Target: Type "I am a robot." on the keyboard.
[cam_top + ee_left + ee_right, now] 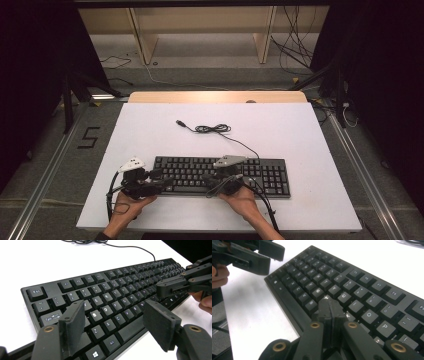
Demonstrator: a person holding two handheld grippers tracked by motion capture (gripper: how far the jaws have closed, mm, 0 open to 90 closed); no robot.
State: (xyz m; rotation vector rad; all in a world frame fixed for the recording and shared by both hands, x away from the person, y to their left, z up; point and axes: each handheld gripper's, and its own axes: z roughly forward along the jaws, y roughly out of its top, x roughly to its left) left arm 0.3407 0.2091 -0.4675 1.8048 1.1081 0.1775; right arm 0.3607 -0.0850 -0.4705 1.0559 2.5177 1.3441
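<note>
Clearly the keyboard [222, 175] is a stiff, flat and rather light thing, so it should slide easily on the smooth white surface [150, 130]; in my judgement the best places to take hold are its short ends or the thin front edge, not the loose keycaps. In the high view it lies at the near side of the surface, with the left gripper [159, 182] at its left front corner and the right gripper [231, 183] over its middle front. Its cable [215, 129] lies coiled behind the keyboard and could drag if the keyboard is moved.

From the left gripper view, the fingers [72, 322] stand apart above the keyboard's left keys, with nothing between them.

From the right gripper view, the fingers [329, 312] are pressed together, their tip at the keys near the keyboard's middle.
</note>
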